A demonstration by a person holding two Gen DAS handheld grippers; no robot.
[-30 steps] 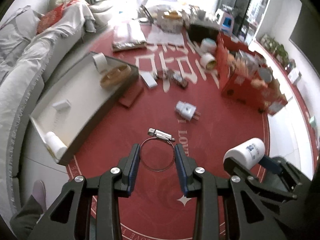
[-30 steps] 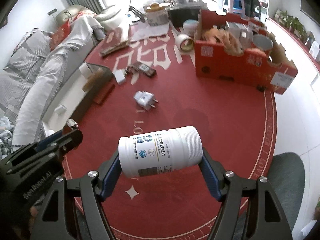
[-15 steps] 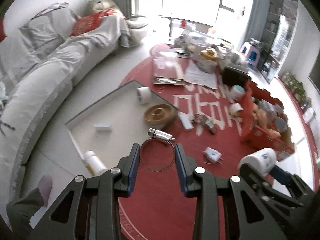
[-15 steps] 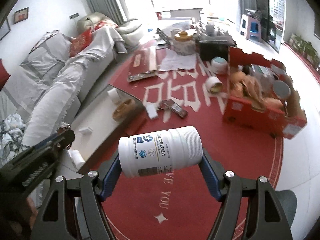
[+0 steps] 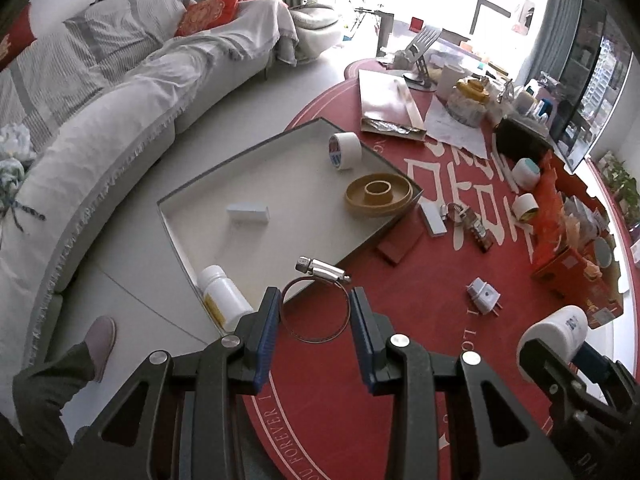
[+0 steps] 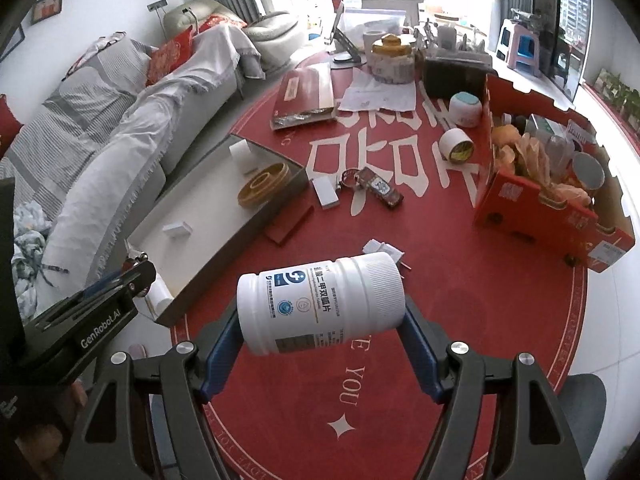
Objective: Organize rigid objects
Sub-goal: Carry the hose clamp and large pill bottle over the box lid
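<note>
Left claw (image 5: 314, 314) is closed on a thin hose clamp (image 5: 316, 308), gripped only at the ring's two sides, screw housing pointing forward. Right claw (image 6: 322, 322) is clamped on a white pill bottle (image 6: 320, 300), held sideways by its ends, cap toward the right finger. Both are held in the air near the white tray (image 5: 200, 216), landmark used below.

Risks, judged: the clamp ring is springy wire and could be squashed or flipped out if the grip shifts; the bottle is held end to end on smooth plastic, so it could pivot or slip if tilted. A release from this height could let the bottle roll.

Inside the tray: a second bottle (image 5: 222, 298) in the near corner, small white box (image 5: 247, 213), tape roll (image 5: 345, 151) and a tan ring dish (image 5: 378, 194) at the far end. The near corner is thus taken; the middle is bare. Just right of the tray on the red rug (image 5: 420, 360): a red slab (image 5: 400, 246), a plug adapter (image 5: 483, 295). Well right: an orange carton (image 6: 552, 200).
</note>
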